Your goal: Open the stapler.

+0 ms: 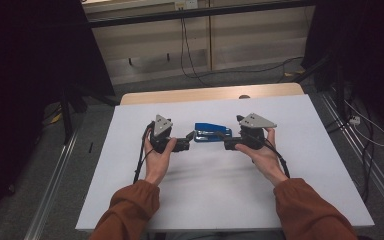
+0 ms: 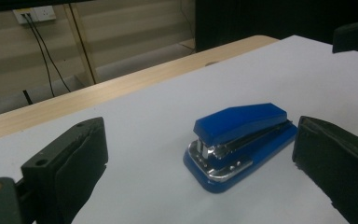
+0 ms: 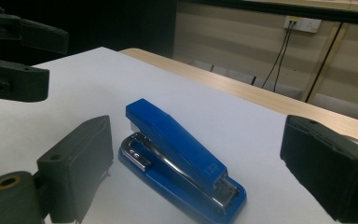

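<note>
A blue stapler point(image 1: 211, 133) lies flat on the white tabletop point(image 1: 220, 190), near the middle and toward the far side. My left gripper point(image 1: 188, 140) points at its left end and my right gripper point(image 1: 228, 143) at its right end. In the left gripper view the stapler point(image 2: 242, 140) lies between and just beyond the open jaws of the left gripper point(image 2: 199, 140), metal mouth toward me. In the right gripper view the stapler point(image 3: 177, 144) sits between the wide-open jaws of the right gripper point(image 3: 200, 140), untouched. Both grippers hold nothing.
A wooden strip point(image 1: 205, 94) runs along the table's far edge. Beyond it are a pale wall panel, hanging cables point(image 1: 185, 45) and dark curtains. Metal rails point(image 1: 55, 175) flank the table on the floor. The white surface has free room in front and to both sides.
</note>
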{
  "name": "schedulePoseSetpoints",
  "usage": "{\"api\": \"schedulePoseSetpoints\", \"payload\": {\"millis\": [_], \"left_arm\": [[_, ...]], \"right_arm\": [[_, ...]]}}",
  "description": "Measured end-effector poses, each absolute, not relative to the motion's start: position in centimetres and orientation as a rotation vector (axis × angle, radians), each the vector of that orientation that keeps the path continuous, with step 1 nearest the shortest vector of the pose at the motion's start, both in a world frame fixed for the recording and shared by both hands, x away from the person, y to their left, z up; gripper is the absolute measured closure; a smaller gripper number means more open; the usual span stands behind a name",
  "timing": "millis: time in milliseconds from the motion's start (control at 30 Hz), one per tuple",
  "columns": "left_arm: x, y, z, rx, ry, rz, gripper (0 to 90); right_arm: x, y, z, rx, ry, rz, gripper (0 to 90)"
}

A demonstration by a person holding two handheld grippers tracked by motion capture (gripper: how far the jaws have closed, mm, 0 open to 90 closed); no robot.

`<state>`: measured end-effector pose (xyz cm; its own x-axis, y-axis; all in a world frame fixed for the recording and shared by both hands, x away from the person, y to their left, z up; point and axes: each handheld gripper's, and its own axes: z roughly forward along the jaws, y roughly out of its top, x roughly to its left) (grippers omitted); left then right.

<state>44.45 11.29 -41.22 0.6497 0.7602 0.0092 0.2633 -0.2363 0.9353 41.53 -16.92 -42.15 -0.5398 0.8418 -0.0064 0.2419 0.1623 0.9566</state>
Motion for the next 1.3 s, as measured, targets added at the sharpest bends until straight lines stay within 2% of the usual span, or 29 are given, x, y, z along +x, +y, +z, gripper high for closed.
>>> {"api": "schedulePoseSetpoints", "payload": {"millis": [367, 500, 633, 833, 867, 900, 933, 1000, 1033, 1100, 1133, 1300], "left_arm": [[46.4, 11.4, -41.8, 1.805, 0.832, 0.567, 2.8], [46.3, 11.5, -41.8, 1.84, 0.781, 0.618, 2.6], [46.5, 11.9, -41.9, 1.813, 0.826, 0.542, 2.5], [46.9, 11.8, -42.6, 1.846, 0.85, 0.528, 2.7], [46.9, 11.9, -42.7, 1.854, 0.852, 0.531, 2.7], [46.9, 11.9, -42.7, 1.854, 0.852, 0.531, 2.7], [46.9, 11.9, -42.8, 1.85, 0.855, 0.528, 2.7], [46.9, 12.0, -42.9, 1.861, 0.849, 0.531, 2.7], [46.9, 12.0, -42.9, 1.861, 0.849, 0.531, 2.7], [46.9, 12.0, -43.0, 1.865, 0.852, 0.531, 2.7], [46.9, 12.0, -43.0, 1.87, 0.849, 0.529, 2.7], [47.0, 12.0, -43.3, 1.887, 0.852, 0.529, 2.7]], "right_arm": [[43.6, -15.1, -42.7, 0.995, 1.953, 1.377, 15.7], [43.9, -14.8, -42.9, 0.995, 1.987, 1.365, 19.0], [44.2, -15.0, -43.3, 1.044, 1.993, 1.377, 25.6], [44.2, -14.7, -43.5, 1.035, 2.008, 1.374, 23.2], [44.2, -14.6, -43.5, 1.023, 2.016, 1.381, 28.3], [44.2, -14.6, -43.5, 1.023, 2.016, 1.381, 28.3], [44.3, -14.6, -43.6, 1.022, 2.02, 1.386, 36.1], [44.3, -14.7, -43.6, 1.015, 2.02, 1.394, 41.7], [44.3, -14.7, -43.6, 1.015, 2.02, 1.394, 41.7], [44.3, -14.6, -43.5, 0.999, 2.029, 1.393, 48.7], [44.3, -14.6, -43.5, 0.999, 2.029, 1.393, 48.7], [44.4, -14.6, -43.4, 1.0, 2.055, 1.367, 59.9]]}}
